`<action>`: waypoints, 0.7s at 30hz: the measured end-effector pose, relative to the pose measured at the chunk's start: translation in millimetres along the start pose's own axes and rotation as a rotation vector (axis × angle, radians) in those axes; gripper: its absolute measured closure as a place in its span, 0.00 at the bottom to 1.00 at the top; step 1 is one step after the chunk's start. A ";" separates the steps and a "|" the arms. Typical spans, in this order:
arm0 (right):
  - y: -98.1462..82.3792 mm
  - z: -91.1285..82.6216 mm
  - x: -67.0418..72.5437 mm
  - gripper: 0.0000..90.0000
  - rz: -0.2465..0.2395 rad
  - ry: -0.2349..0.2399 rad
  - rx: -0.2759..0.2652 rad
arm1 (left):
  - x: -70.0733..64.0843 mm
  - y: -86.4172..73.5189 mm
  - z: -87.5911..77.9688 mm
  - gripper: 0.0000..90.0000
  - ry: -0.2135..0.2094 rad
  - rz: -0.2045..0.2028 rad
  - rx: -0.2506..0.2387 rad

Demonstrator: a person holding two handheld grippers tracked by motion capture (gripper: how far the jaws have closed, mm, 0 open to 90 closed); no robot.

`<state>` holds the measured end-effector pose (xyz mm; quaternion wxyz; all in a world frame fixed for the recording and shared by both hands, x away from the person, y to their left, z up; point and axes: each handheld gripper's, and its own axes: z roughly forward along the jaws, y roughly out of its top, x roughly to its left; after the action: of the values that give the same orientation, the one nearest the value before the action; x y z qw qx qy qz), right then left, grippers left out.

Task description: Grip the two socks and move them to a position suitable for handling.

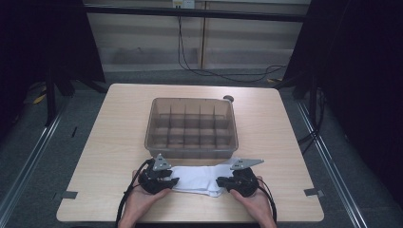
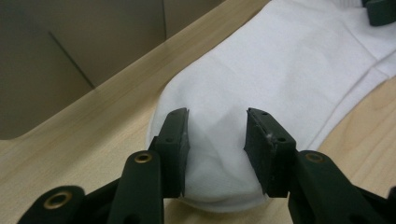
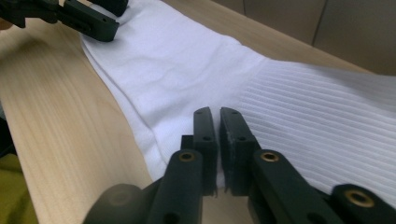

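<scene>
A white sock (image 1: 197, 180) lies flat near the table's front edge, between my two grippers. In the left gripper view its rounded toe (image 2: 219, 154) sits between the jaws of my left gripper (image 2: 217, 114). Those jaws stand apart on either side of the slightly wrinkled fabric. In the right gripper view my right gripper (image 3: 215, 112) is shut at the edge of the ribbed cuff (image 3: 317, 116), with white fabric showing in the thin gap. From above, the left gripper (image 1: 173, 182) is at the sock's left end and the right gripper (image 1: 219, 181) at its right end.
A clear grey plastic box (image 1: 152, 137) with several divided compartments stands in the middle of the table just behind the sock. A small dark round object (image 1: 228, 99) lies behind its far right corner. Tape marks (image 1: 69, 194) sit near the front corners.
</scene>
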<state>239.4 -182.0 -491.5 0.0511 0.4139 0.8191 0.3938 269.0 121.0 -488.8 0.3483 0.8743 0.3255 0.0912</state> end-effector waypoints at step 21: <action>5.2 -26.9 -21.2 0.76 0.073 -0.011 -0.108 | 1.9 12.5 0.0 0.73 -0.052 0.020 -0.027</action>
<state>245.5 -211.6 -474.7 0.0634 0.4422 0.7807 0.4370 276.8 115.4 -480.5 0.3677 0.8747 0.3065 0.0761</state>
